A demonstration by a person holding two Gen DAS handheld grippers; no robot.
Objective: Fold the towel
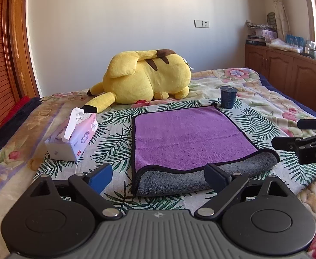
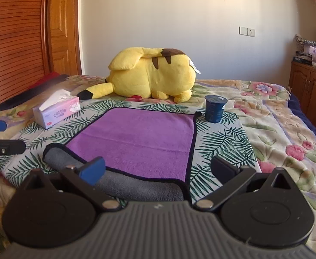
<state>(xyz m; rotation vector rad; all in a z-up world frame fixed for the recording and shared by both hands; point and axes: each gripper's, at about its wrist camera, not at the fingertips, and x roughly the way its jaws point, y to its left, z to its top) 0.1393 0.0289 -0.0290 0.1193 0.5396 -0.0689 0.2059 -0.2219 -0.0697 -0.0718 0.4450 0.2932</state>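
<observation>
Purple towel [image 1: 190, 136], folded with grey underside showing, lies just ahead of both grippers; left gripper [image 1: 159, 178] and right gripper [image 2: 158, 169] gape wide, holding nothing.

Sunlit white wall [image 1: 119, 21], wooden cabinets [image 1: 287, 75], and a floral-quilted bed [image 2: 276, 116].

Towel [image 1: 190, 136]: fuzzy matt cloth. Plush [image 1: 149, 77]: soft pile. Claw [image 1: 159, 178]: matt black plastic. Wardrobe [image 2: 15, 43]: glossy slatted wood.
</observation>
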